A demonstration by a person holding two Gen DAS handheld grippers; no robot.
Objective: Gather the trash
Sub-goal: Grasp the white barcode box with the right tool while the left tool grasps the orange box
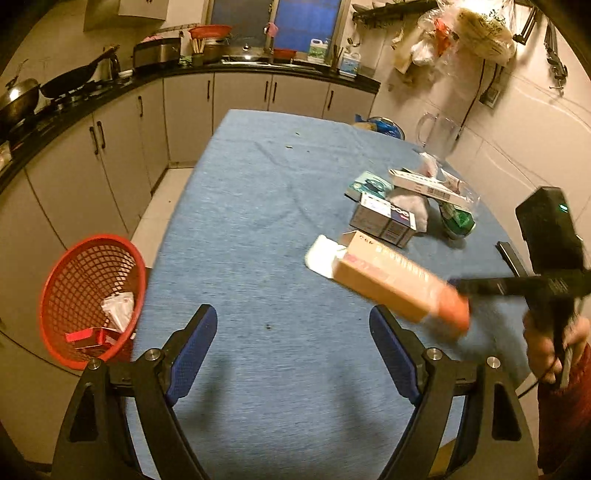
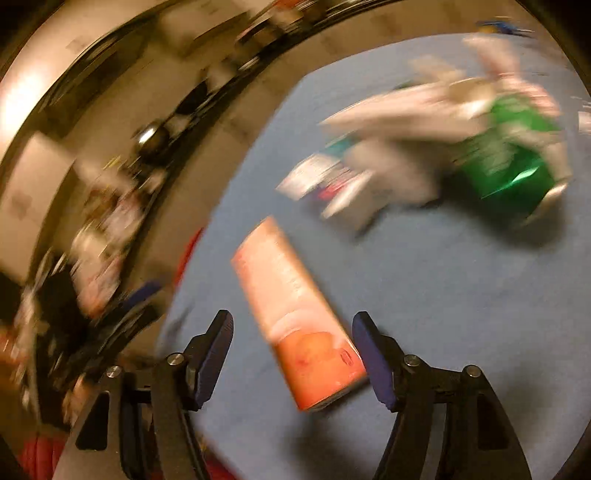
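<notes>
A long orange carton (image 1: 395, 284) is tilted above the blue table (image 1: 258, 203), blurred by motion. In the right wrist view the carton (image 2: 295, 314) lies between the open fingers of my right gripper (image 2: 291, 332), apart from both pads. My right gripper's body (image 1: 546, 258) shows at the right of the left wrist view. My left gripper (image 1: 293, 328) is open and empty over the table's near part. A red mesh basket (image 1: 92, 295) at the table's left edge holds a red box and white paper. A pile of boxes, wrappers and a green can (image 1: 458, 221) lies at right.
Kitchen counter (image 1: 110, 85) with woks and pans runs along the left and back. A clear jug (image 1: 436, 129) stands by the right wall. Plastic bags (image 1: 465, 33) hang on the wall. The right wrist view is heavily blurred.
</notes>
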